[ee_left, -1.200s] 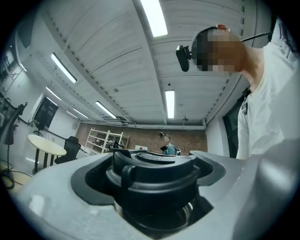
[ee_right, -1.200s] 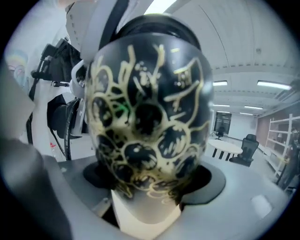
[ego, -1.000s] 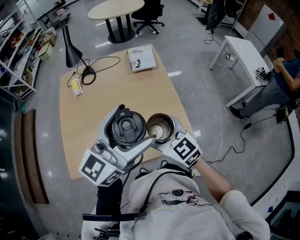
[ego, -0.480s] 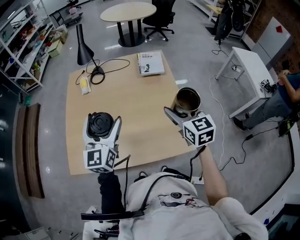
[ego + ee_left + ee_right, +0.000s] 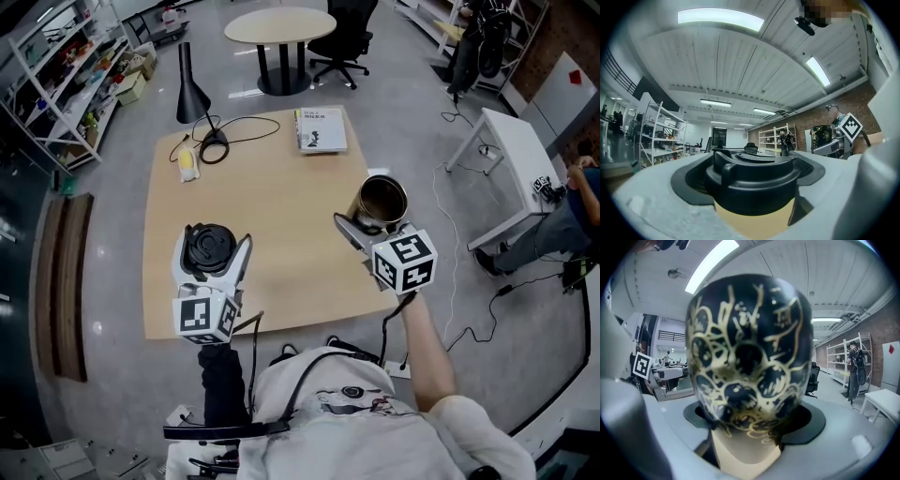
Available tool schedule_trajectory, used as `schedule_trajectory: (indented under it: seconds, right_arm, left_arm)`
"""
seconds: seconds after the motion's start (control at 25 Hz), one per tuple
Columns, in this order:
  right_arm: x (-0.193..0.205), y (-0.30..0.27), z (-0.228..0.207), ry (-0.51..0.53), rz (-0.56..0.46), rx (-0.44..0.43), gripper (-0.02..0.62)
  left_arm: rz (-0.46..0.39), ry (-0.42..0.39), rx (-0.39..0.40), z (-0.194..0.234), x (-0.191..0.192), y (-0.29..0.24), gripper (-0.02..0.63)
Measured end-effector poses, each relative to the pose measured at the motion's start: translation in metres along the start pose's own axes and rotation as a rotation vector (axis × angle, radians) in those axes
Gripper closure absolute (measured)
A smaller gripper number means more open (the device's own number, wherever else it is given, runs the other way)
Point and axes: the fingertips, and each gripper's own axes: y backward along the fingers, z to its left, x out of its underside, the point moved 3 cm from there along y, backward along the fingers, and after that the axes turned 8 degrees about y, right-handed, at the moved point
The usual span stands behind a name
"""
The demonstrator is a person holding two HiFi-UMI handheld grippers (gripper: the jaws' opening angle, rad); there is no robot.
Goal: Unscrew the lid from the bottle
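Observation:
The black screw lid (image 5: 209, 246) is off the bottle and sits between the jaws of my left gripper (image 5: 211, 261), which is shut on it over the table's front left. In the left gripper view the lid (image 5: 752, 180) fills the space between the pads. My right gripper (image 5: 371, 223) is shut on the bottle (image 5: 382, 201), a black one with a gold pattern and a bare steel mouth facing up, held near the table's right edge. In the right gripper view the patterned bottle (image 5: 747, 352) stands clamped between the jaws. The two grippers are well apart.
The wooden table (image 5: 281, 187) carries a black lamp (image 5: 192, 89) with its cable, a yellow object (image 5: 188, 164) and a book (image 5: 321, 129) at the far side. Beyond are a round table (image 5: 279, 23), an office chair (image 5: 347, 37), shelves (image 5: 66, 84), a white table (image 5: 511, 150) and a seated person (image 5: 577, 202).
A second ago the lid was right beside the bottle's mouth. The left gripper has carried the lid left and the right gripper has taken the bottle right; both have barely moved since.

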Motion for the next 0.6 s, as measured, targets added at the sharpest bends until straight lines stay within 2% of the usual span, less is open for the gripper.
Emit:
schedule_trajectory:
  seconds: [0.6]
  right_arm:
    - [0.0017,-0.0059,0.0013,0.017,0.02,-0.015,0.184]
  left_arm:
    - [0.004,0.014,0.006,0.0039,0.0037,-0.0049,0.097]
